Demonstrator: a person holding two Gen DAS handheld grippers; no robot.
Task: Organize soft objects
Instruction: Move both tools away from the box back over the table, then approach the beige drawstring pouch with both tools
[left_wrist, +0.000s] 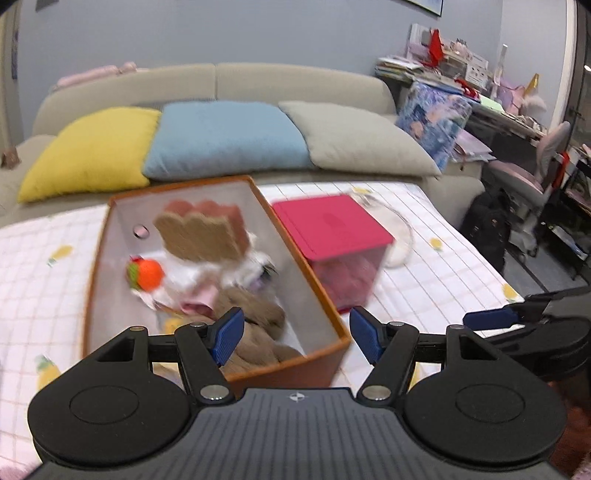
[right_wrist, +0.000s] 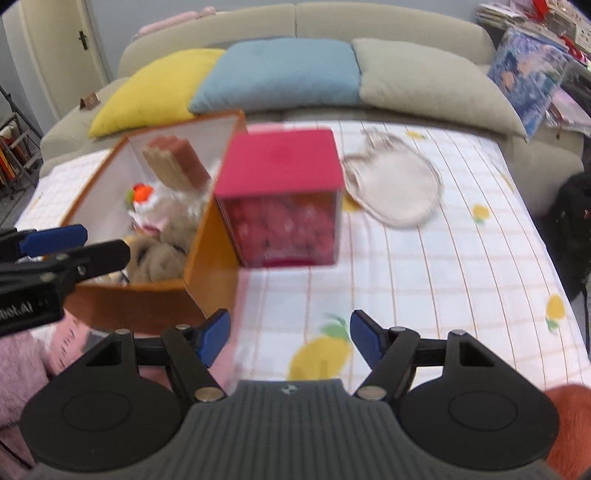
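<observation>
On the checked bed cover (right_wrist: 461, 258), near its sofa-side edge, the orange box (left_wrist: 325, 306) full of soft toys (left_wrist: 255, 325) touches the pink-lidded box (right_wrist: 280, 166), while the left tool (left_wrist: 296, 334) and right tool (right_wrist: 290, 338) both hover wide apart, holding nothing.

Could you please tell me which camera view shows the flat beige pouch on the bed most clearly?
The right wrist view: the beige pouch lies in full sight beside the pink-lidded box. In the left wrist view, that box hides most of it, leaving only a pale edge.
</observation>
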